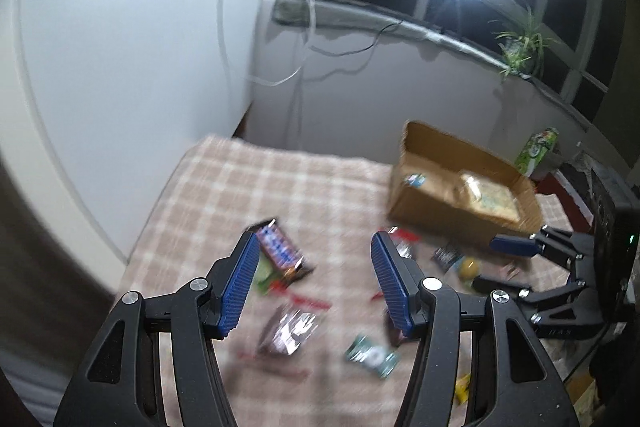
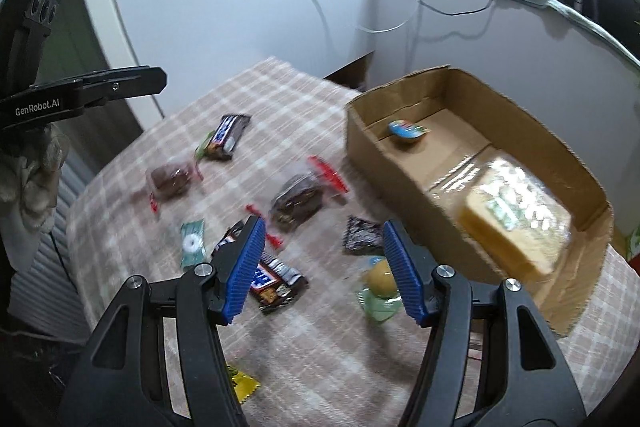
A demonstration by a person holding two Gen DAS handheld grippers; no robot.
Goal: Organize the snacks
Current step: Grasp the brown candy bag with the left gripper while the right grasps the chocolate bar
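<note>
Both tools were found spread wide with nothing between their pads. The left tool stood above the checked surface in the lower centre of its view; the right tool stood likewise in the lower centre of its own.

Working left to right across the right wrist view: a brown wrapped cake lay at centre left, with a dark chocolate bar above it. A green mint packet lay lower down, just left of the right tool's left pad. A second chocolate bar lay directly behind that pad, partly hidden by it. A second brown cake lay at centre, a small dark wrapper to its right, and a yellow sweet on a green wrapper just beside the right pad. The cardboard box occupied the right of the frame and already held a small round sweet and a large yellow packet. Motion blur prevented reading any labels.

Judgement: most snacks remained loose outside the box. The nearest candidate for the right tool appeared to be the second chocolate bar. It should be taken across its narrow width, pads squared to the long sides, closed gently so the crinkly wrapper does not slip, then lifted over the box's near wall before release.
</note>
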